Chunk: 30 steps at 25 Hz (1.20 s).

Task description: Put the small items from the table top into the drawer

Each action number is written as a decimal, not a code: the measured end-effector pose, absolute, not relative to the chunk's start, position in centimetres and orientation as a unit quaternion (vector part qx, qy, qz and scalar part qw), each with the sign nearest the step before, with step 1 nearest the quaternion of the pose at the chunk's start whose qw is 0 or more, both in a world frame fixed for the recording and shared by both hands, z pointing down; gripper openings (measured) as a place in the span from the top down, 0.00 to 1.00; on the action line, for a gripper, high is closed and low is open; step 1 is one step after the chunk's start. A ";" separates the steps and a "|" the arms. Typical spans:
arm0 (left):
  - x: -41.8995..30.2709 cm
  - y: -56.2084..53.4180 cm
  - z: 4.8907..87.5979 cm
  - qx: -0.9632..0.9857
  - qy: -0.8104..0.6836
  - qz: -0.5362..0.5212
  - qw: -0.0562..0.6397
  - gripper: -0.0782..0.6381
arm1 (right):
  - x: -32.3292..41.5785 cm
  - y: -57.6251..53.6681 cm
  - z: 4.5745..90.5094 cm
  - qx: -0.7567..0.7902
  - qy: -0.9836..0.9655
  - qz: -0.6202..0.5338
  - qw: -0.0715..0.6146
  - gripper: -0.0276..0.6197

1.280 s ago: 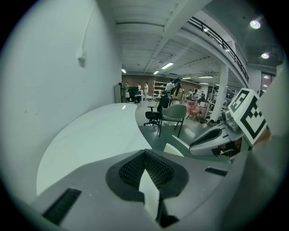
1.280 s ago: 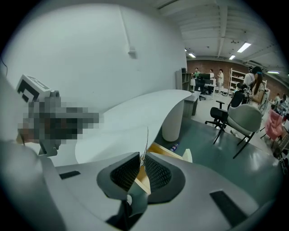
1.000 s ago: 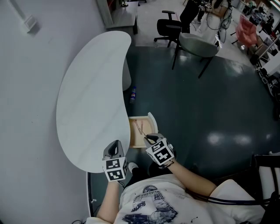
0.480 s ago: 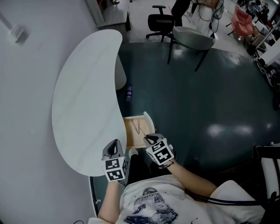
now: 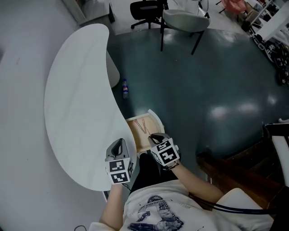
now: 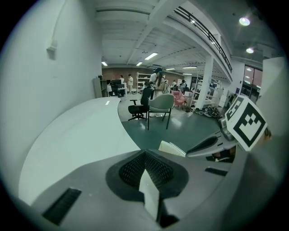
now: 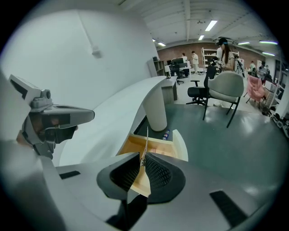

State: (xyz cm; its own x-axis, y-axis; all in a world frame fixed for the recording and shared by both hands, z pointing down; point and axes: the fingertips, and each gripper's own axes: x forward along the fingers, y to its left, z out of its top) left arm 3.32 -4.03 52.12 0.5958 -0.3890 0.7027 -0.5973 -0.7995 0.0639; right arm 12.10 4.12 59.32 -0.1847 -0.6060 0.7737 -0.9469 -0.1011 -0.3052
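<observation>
The drawer (image 5: pixel 136 135) stands pulled out from under the white curved table top (image 5: pixel 76 99), its wooden inside showing. My right gripper (image 5: pixel 155 136) hovers at the drawer's near end, shut on thin sticks (image 5: pixel 143 126) that reach out over the wooden bottom. In the right gripper view the sticks (image 7: pixel 146 140) rise from between the fingertips of the right gripper (image 7: pixel 143 159) above the drawer (image 7: pixel 158 149). My left gripper (image 5: pixel 118 145) hangs over the table's near edge. In the left gripper view its jaws (image 6: pixel 144 154) meet at the tips with nothing held.
A small bottle (image 5: pixel 125 89) lies on the dark floor beside the table's white pedestal (image 5: pixel 113 67). A grey chair (image 5: pixel 183 20) and a black office chair (image 5: pixel 146 9) stand further off. A wall runs along the table's left side.
Both grippers have sunk a little and rolled slightly. The right gripper now sits closer over the drawer's near end, still holding the sticks. The head view has swung, shifting table and drawer leftward.
</observation>
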 end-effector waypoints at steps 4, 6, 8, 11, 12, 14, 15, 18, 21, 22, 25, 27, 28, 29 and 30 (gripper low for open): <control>3.8 -4.9 53.4 0.888 -0.247 0.361 0.143 0.84 | 11.2 3.3 61.4 0.614 -0.624 0.442 0.196 0.87; 4.4 -5.3 54.2 0.891 -0.232 0.364 0.142 0.84 | 11.4 2.9 62.3 0.618 -0.616 0.450 0.190 0.87; 5.0 -5.8 54.9 0.893 -0.220 0.366 0.140 0.84 | 11.6 2.6 63.4 0.623 -0.606 0.459 0.183 0.87; 5.5 -6.9 55.8 0.896 -0.211 0.366 0.137 0.84 | 11.7 1.7 64.8 0.627 -0.594 0.474 0.170 0.87; 5.6 -7.3 56.1 0.897 -0.209 0.366 0.133 0.84 | 11.8 1.4 65.2 0.630 -0.590 0.477 0.166 0.87; 5.7 -7.9 56.9 0.898 -0.204 0.368 0.126 0.84 | 11.8 0.9 66.3 0.634 -0.584 0.482 0.157 0.87; 5.6 -8.1 57.2 0.899 -0.202 0.368 0.124 0.84 | 11.6 0.8 66.8 0.635 -0.581 0.486 0.152 0.87; 5.4 -8.7 58.0 0.900 -0.201 0.366 0.124 0.84 | 11.0 0.2 68.4 0.631 -0.579 0.496 0.142 0.87; 5.3 -9.1 58.3 0.903 -0.200 0.360 0.124 0.84 | 10.4 -0.4 69.9 0.629 -0.577 0.502 0.139 0.87; 5.3 -9.1 58.4 0.904 -0.200 0.356 0.125 0.84 | 10.2 -0.5 70.5 0.628 -0.576 0.504 0.139 0.87; 5.5 -9.2 58.6 0.906 -0.198 0.352 0.127 0.84 | 10.0 -0.8 72.1 0.621 -0.573 0.518 0.133 0.87; 5.6 -9.1 58.9 0.905 -0.197 0.355 0.129 0.84 | 10.1 -0.9 73.0 0.617 -0.571 0.526 0.130 0.87; 5.6 -9.1 59.1 0.904 -0.196 0.356 0.132 0.84 | 10.1 -1.1 73.4 0.615 -0.571 0.529 0.129 0.87; 5.7 -9.2 59.2 0.903 -0.196 0.358 0.135 0.84 | 10.2 -1.3 73.7 0.614 -0.570 0.531 0.128 0.87; 5.7 -9.3 59.4 0.902 -0.196 0.360 0.138 0.84 | 10.2 -1.6 74.1 0.612 -0.569 0.534 0.127 0.87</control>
